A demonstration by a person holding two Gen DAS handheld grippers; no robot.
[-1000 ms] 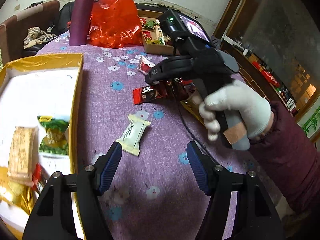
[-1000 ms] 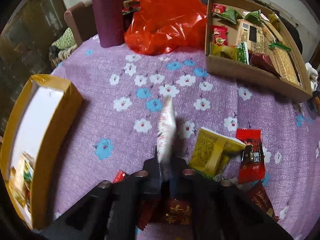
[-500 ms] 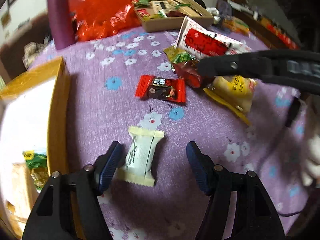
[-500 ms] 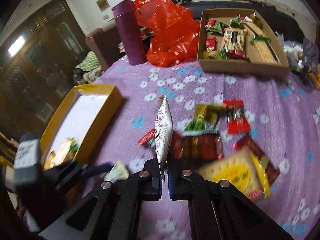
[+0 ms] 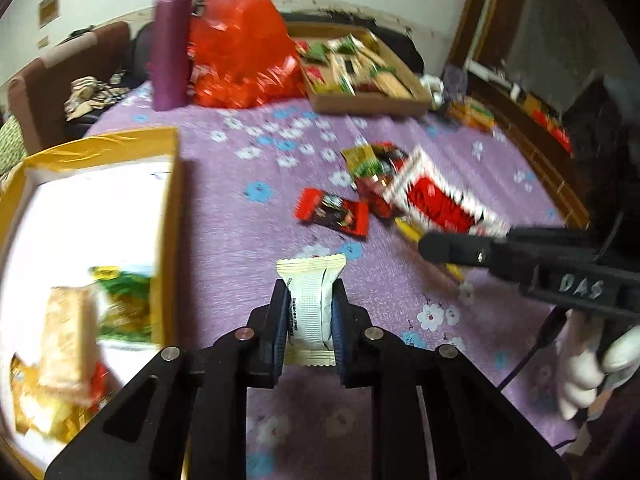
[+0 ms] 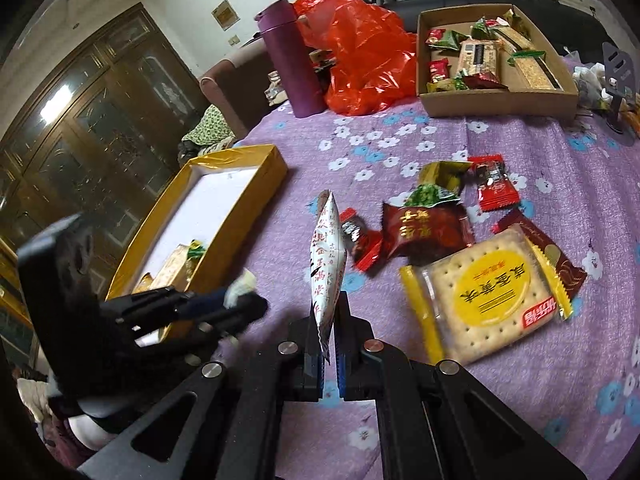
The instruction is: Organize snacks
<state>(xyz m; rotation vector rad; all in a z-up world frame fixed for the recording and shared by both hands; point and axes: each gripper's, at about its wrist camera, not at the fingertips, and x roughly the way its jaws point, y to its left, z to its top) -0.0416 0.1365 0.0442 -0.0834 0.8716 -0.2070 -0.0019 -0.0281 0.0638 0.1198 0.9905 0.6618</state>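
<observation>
My left gripper (image 5: 310, 312) is shut on a cream-white snack packet (image 5: 311, 300), just right of the yellow box (image 5: 170, 200), which holds several snacks. My right gripper (image 6: 330, 340) is shut on a white-and-red snack packet (image 6: 328, 256), held edge-up above the purple cloth; it also shows in the left wrist view (image 5: 440, 200). The left gripper shows in the right wrist view (image 6: 224, 308) beside the yellow box (image 6: 256, 196). Loose snacks lie ahead: a yellow cracker pack (image 6: 488, 292), a dark red packet (image 6: 424, 232), a red bar (image 5: 332, 212).
A cardboard tray (image 6: 496, 100) of snacks stands at the far side of the table. A red plastic bag (image 6: 364, 64) and a purple flask (image 6: 290, 68) stand beside it. A sofa and a dark cabinet lie beyond the table's left edge.
My left gripper has closed on the cream-white packet that lay between its open fingers. My right gripper has carried its white-and-red packet back and up from the pile.
</observation>
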